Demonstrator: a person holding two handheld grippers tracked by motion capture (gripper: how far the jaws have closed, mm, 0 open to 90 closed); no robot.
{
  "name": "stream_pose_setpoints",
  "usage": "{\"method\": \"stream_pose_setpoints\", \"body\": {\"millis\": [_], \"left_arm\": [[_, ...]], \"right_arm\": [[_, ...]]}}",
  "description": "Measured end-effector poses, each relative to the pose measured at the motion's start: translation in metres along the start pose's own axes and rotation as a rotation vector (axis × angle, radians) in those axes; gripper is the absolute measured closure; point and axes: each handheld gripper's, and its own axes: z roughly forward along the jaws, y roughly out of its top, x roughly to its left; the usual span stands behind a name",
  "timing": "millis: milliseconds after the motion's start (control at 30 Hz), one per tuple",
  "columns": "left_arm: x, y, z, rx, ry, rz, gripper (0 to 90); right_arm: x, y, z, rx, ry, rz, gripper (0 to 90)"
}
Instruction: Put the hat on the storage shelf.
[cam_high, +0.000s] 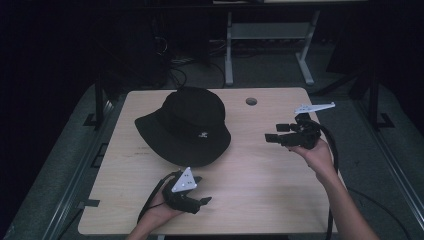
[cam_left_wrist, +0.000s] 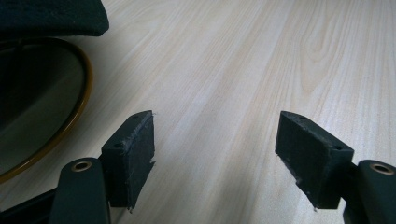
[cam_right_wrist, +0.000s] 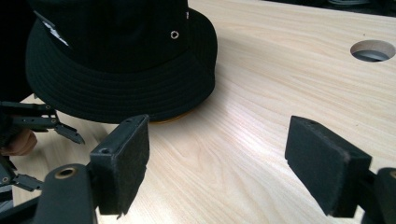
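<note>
1. While the black bucket hat (cam_high: 185, 127) sits brim-down on the left-centre of the pale wooden table (cam_high: 260, 190), the left gripper (cam_high: 200, 202) lies nearest, by the table's front edge just in front of the brim, its jaws spread wide with nothing between them; the left gripper view cuts the hat off at the frame's corner, and what the amber-edged rim (cam_left_wrist: 81, 100) beneath it belongs to cannot be made out.
2. To the right, the right gripper (cam_high: 272, 134) hovers near the table's right edge, jaws likewise wide apart and holding nothing, pointed toward the hat across open tabletop.
3. Farther back, a round cable hole (cam_high: 251, 101) pierces the tabletop; beyond, a white desk frame (cam_high: 270, 40) stands in darkness.
</note>
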Motion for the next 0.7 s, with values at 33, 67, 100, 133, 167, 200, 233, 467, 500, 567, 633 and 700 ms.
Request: {"method": "stream_pose_setpoints", "body": {"millis": [33, 67, 100, 133, 167, 200, 233, 467, 500, 567, 633, 700], "left_arm": [[0.0, 0.0, 0.0, -0.003, -0.002, -0.001, 28.0], [0.0, 0.0, 0.0, -0.003, -0.002, -0.001, 28.0], [0.0, 0.0, 0.0, 0.0, -0.002, 0.0, 28.0], [0.0, 0.0, 0.0, -0.001, -0.002, -0.001, 28.0], [-0.001, 0.0, 0.0, 0.001, -0.003, 0.0, 28.0], [-0.001, 0.0, 0.0, -0.001, -0.004, 0.002, 28.0], [-0.001, 0.0, 0.0, -0.002, -0.004, 0.002, 28.0], [0.0, 0.0, 0.001, -0.001, -0.004, 0.0, 27.9], [0.0, 0.0, 0.001, 0.0, -0.004, -0.001, 27.9], [0.0, 0.0, 0.0, -0.001, -0.003, -0.001, 27.9], [0.0, 0.0, 0.001, -0.002, -0.004, -0.003, 27.9], [-0.001, 0.0, 0.001, -0.001, -0.004, -0.002, 27.8]], "right_arm": [[0.0, -0.001, -0.002, -0.006, 0.001, -0.001, 21.4], [0.0, -0.003, -0.003, -0.01, 0.001, 0.001, 21.4], [-0.001, -0.005, -0.004, -0.012, 0.001, 0.003, 21.3], [-0.001, -0.007, -0.006, -0.014, 0.001, 0.01, 21.2], [-0.002, -0.009, -0.007, -0.017, 0.001, 0.009, 21.3], [-0.002, -0.01, -0.008, -0.017, -0.001, 0.012, 21.2], [-0.003, -0.012, -0.008, -0.017, 0.0, 0.014, 21.2], [-0.005, -0.023, -0.016, -0.016, -0.006, 0.022, 20.2], [-0.006, -0.024, -0.017, -0.017, -0.005, 0.023, 20.2], [-0.008, -0.028, -0.019, -0.015, -0.007, 0.032, 20.2], [-0.009, -0.032, -0.021, -0.016, -0.009, 0.037, 20.2], [-0.011, -0.037, -0.022, -0.017, -0.009, 0.047, 20.1]]}}
